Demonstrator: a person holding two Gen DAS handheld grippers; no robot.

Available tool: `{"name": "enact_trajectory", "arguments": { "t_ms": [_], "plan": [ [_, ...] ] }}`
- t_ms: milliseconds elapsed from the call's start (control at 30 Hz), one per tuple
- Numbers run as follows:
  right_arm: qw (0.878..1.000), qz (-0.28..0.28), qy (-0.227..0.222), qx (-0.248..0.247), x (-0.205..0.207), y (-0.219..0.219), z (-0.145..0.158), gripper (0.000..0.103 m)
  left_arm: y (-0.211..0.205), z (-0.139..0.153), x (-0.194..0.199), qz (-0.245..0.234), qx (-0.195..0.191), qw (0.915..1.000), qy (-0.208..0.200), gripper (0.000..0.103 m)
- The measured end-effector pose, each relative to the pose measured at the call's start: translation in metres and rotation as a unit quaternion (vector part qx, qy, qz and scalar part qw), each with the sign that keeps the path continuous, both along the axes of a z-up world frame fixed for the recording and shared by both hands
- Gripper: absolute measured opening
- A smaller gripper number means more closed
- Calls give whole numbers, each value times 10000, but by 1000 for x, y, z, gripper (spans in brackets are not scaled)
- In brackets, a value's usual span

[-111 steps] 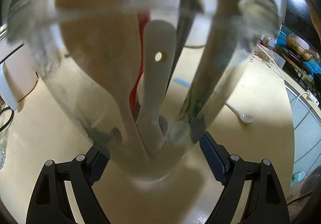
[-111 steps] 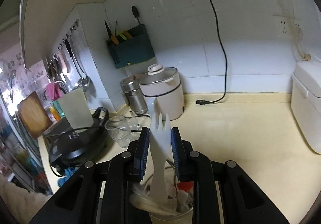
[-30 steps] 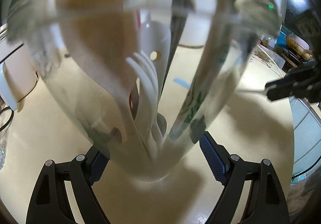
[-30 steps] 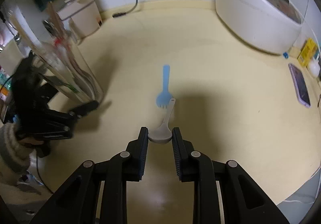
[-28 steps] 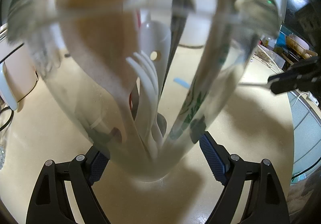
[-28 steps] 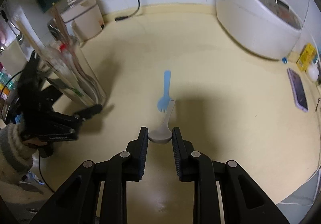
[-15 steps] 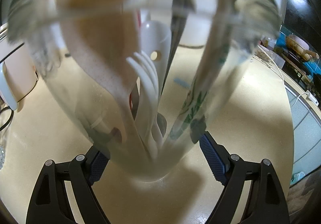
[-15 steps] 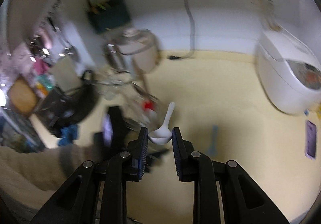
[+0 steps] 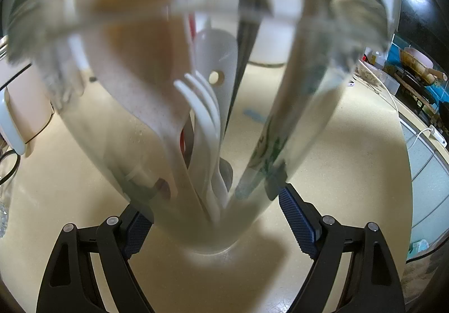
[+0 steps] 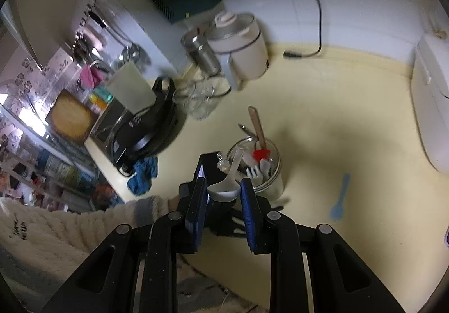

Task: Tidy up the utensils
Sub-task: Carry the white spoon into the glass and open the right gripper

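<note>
The right gripper (image 10: 223,195) is pinching the smooth bowl of a white plastic spoon (image 10: 228,182), handle pointing ahead toward the glass jar (image 10: 276,172) just beyond. It should be tilting the handle down into the opening. The left gripper (image 9: 216,217) is clamping the jar's clear base. Farther right, a flat blue fork (image 10: 339,198) is lying on the counter (image 10: 350,122).

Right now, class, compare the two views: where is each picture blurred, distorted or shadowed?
Left wrist view: the glass jar fills the frame, so close that it is soft, its curved wall smearing the white fork inside. Right wrist view: the background is motion-blurred, the spoon in the right gripper stays sharp, and a broad shadow lies on the counter. Both bend straight lines at the edges.
</note>
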State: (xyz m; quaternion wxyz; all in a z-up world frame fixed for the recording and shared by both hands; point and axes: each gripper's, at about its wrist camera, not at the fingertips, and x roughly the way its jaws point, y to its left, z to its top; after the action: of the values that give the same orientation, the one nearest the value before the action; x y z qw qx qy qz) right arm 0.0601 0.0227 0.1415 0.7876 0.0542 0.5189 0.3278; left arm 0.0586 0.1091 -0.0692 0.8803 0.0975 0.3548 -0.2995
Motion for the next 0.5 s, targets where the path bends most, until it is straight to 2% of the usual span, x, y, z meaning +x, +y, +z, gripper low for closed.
{"name": "enact_trajectory", "arguments": {
  "t_ms": [233,500],
  "plan": [
    [9936,247,976,-511,25,20,-24,24,0,0,0,0,0,10000,0,87],
    [9882,133,1286,-827,52,30,-44,25,0,0,0,-2,0,10000,0,87]
  ]
}}
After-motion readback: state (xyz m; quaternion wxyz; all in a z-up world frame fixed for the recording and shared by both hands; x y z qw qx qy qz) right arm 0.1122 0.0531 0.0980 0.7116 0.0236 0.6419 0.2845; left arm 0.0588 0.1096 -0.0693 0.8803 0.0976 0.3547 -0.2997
